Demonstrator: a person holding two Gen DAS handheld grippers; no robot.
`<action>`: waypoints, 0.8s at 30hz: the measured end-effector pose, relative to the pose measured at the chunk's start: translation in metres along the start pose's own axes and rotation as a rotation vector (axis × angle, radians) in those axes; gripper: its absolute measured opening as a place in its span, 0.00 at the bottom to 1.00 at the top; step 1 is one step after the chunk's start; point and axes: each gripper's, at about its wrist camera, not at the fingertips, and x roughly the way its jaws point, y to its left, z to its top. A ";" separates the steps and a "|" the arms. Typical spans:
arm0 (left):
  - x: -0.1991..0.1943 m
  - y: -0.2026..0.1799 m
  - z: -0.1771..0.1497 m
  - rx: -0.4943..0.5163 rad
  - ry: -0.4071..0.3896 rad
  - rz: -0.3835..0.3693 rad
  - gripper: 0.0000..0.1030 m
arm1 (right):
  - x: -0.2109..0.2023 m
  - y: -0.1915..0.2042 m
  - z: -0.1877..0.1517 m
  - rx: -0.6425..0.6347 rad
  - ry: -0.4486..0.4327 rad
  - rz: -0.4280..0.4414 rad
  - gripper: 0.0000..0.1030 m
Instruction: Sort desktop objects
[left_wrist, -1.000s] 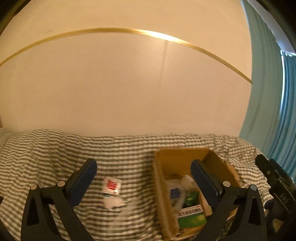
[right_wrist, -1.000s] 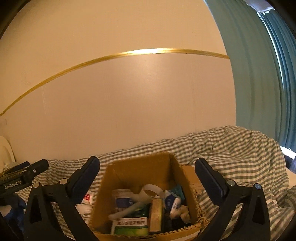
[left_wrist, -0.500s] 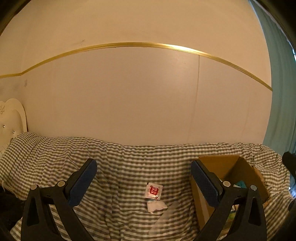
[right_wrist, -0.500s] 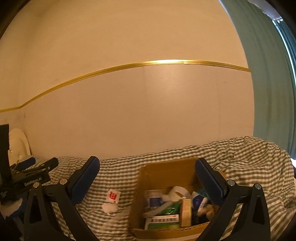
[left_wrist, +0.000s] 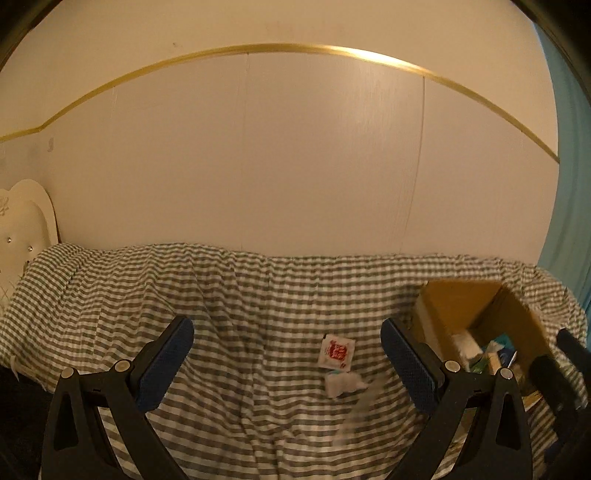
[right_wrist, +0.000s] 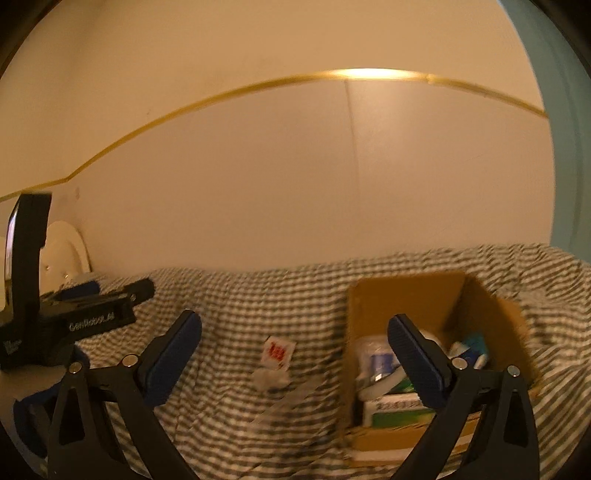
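A bedroom in a home was shown. A surface was covered by a rumpled grey-and-white checked sheet (left_wrist: 258, 295), set against a cream panelled wall (left_wrist: 295, 166) trimmed with a gold strip (left_wrist: 280, 47). A white tufted headboard (left_wrist: 22, 229) was seen at the left, and a teal curtain (left_wrist: 569, 184) at the right. Household oddments were kept in a cardboard box (right_wrist: 406, 295).

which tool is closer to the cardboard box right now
Right. The right tool has the cardboard box just past its right finger; the left tool faces the cloth, box off right.
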 end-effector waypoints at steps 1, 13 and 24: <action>0.003 0.001 -0.001 0.004 0.005 -0.002 1.00 | 0.005 0.004 -0.004 -0.008 0.009 -0.003 0.91; 0.061 0.005 -0.009 0.052 0.098 -0.011 1.00 | 0.089 0.026 -0.071 0.058 0.211 0.029 0.70; 0.131 0.009 -0.038 0.022 0.249 -0.060 1.00 | 0.171 0.026 -0.136 0.118 0.397 -0.034 0.67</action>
